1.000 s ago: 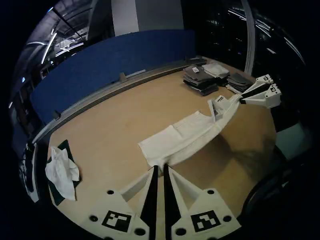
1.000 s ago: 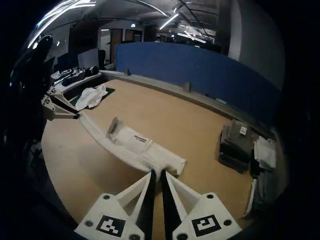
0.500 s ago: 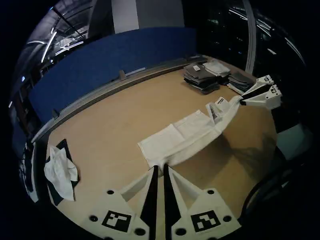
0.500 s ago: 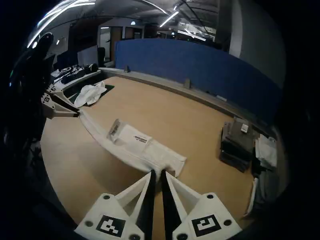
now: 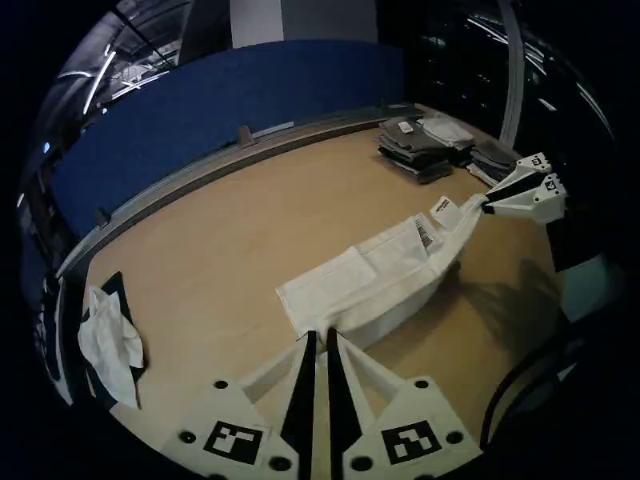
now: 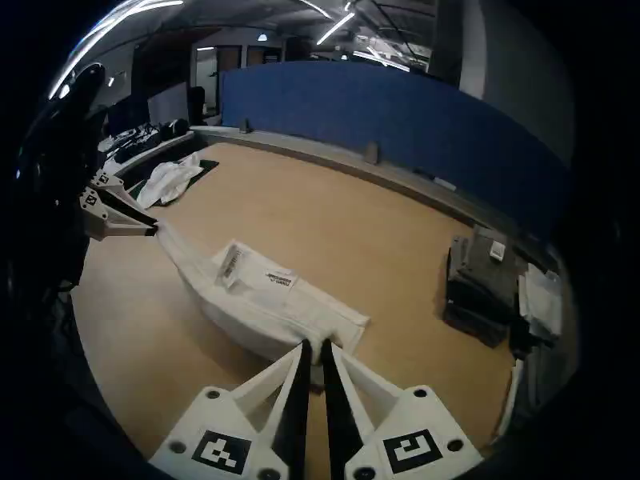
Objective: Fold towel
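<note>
Both grippers were clamped shut on the towel, one at each end. In the left gripper view, the left gripper [image 5: 318, 338] had its fingers pressed nearly together on the near end of the towel [image 5: 376, 268]. The right gripper [image 5: 483, 206], farther off at the right, pinched the other end. The towel was white and folded into a long band. Its near edge was held up between the grippers, and the rest lay flat on the table [image 5: 232, 208]. A tag [image 5: 426, 231] lay on its top face, toward the right gripper.

Stacks [image 5: 424, 148] of folded cloths sat at the far corner beyond the right gripper, well apart from the towel. A crumpled cloth [image 5: 108, 344] lay on a dark mat [image 5: 114, 290] at the table's left edge, also well apart. A blue partition [image 5: 208, 112] ran along the far side, and a pale pole [image 5: 512, 72] rose behind the stacks.

In the right gripper view the band was seen from its other end. The right gripper [image 6: 313, 346] was closed on the towel [image 6: 264, 308] at the bottom, and the left gripper [image 6: 157, 230] held it at the left. The tag [image 6: 232, 262] lay nearer the left gripper here, the stacks [image 6: 480, 280] stood at the right, and the crumpled cloth [image 6: 172, 178] lay beyond the left gripper. This view also took in ceiling lights [image 6: 336, 16] and a side desk [image 6: 148, 144] with dark gear on it.
</note>
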A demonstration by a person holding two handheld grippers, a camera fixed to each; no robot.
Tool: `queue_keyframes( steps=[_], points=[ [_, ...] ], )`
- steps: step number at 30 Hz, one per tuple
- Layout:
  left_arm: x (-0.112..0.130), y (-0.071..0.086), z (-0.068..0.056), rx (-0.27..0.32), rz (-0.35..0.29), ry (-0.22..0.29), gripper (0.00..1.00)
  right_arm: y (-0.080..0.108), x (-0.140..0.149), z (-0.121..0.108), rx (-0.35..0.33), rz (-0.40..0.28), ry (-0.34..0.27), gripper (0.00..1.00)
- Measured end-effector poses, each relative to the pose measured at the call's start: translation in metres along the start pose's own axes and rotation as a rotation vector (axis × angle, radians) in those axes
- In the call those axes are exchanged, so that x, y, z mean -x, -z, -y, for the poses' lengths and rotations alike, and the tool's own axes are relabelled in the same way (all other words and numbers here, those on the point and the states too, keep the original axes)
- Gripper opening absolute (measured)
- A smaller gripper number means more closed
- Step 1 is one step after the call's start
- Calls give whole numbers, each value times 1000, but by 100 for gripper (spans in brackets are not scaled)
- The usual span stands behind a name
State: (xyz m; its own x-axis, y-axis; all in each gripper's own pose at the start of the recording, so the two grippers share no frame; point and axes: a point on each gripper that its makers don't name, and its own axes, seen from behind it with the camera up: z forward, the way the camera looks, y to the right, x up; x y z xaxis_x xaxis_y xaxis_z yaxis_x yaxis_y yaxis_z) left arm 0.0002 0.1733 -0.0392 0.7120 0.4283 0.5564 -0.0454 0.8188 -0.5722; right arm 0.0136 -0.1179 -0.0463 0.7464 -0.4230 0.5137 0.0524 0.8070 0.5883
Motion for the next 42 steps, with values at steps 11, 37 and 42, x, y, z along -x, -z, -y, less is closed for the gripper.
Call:
queue_keyframes(
  steps=[11, 37, 42],
  points=[
    [2, -39, 16, -11, 26, -15, 9, -38, 6, -13, 6, 46, 1, 11],
    [7, -95, 30, -9, 60, -18, 10, -87, 21, -31, 16, 113, -39, 12],
    [8, -95, 31, -14, 61, -18, 10, -89, 23, -33, 21, 115, -40, 14]
  ],
)
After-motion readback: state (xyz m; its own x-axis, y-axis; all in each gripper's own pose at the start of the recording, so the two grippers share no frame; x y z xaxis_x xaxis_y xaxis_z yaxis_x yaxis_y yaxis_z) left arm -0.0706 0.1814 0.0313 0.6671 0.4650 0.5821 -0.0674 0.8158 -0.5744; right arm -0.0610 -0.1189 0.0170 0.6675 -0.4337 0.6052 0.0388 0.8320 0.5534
